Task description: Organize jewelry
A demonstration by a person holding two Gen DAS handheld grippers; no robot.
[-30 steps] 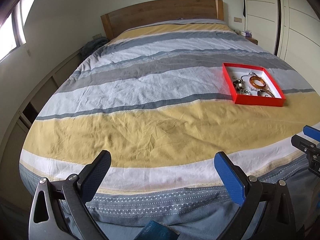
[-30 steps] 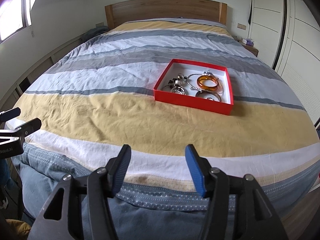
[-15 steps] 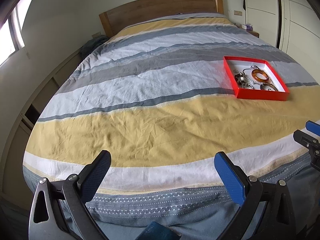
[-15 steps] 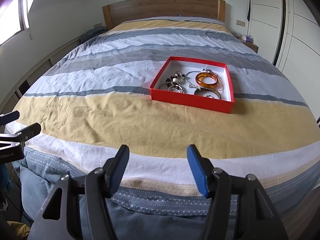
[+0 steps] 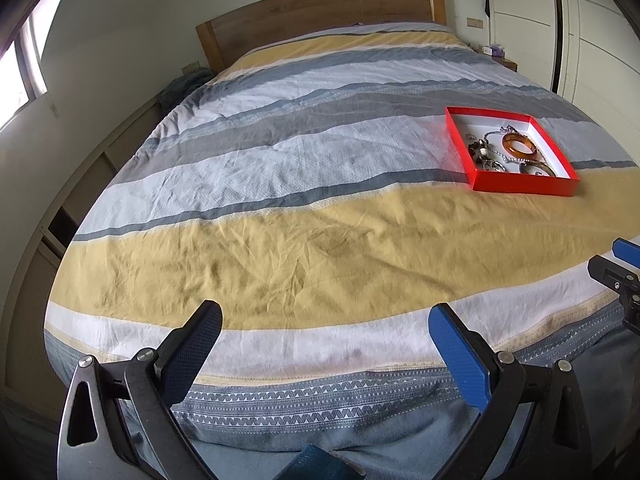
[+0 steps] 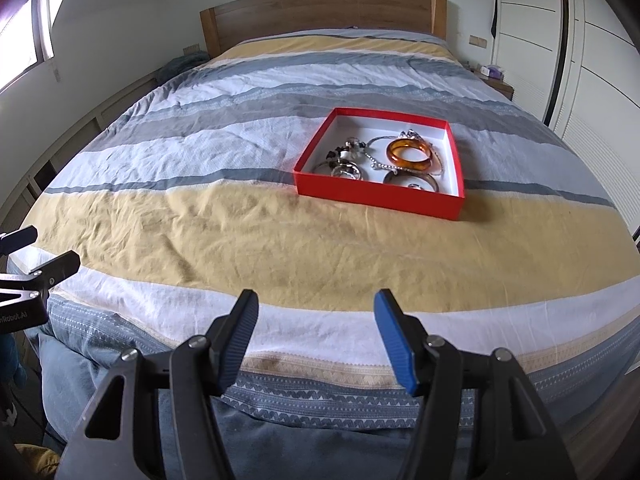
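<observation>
A red tray (image 6: 376, 196) with a white inside lies on the striped bedspread (image 6: 240, 240), ahead of my right gripper (image 6: 316, 308) and far off to the right of my left gripper (image 5: 324, 324). In the tray lie an amber bangle (image 6: 409, 153), a silver chain (image 6: 378, 164), silver rings and bracelets (image 6: 348, 170) and a dark beaded piece (image 6: 346, 148). The same tray (image 5: 520, 190) and amber bangle (image 5: 519, 146) show in the left wrist view. Both grippers hang open over the foot of the bed, with nothing between their fingers.
A wooden headboard (image 6: 320, 12) stands at the far end. White wardrobe doors (image 6: 592, 60) line the right side, with a small bedside table (image 6: 494, 76) beside them. A window (image 6: 24, 36) and low wall panels run along the left.
Both views have shifted slightly, and the tray now sits a little lower and closer in each. Neither gripper's jaws have visibly changed.
</observation>
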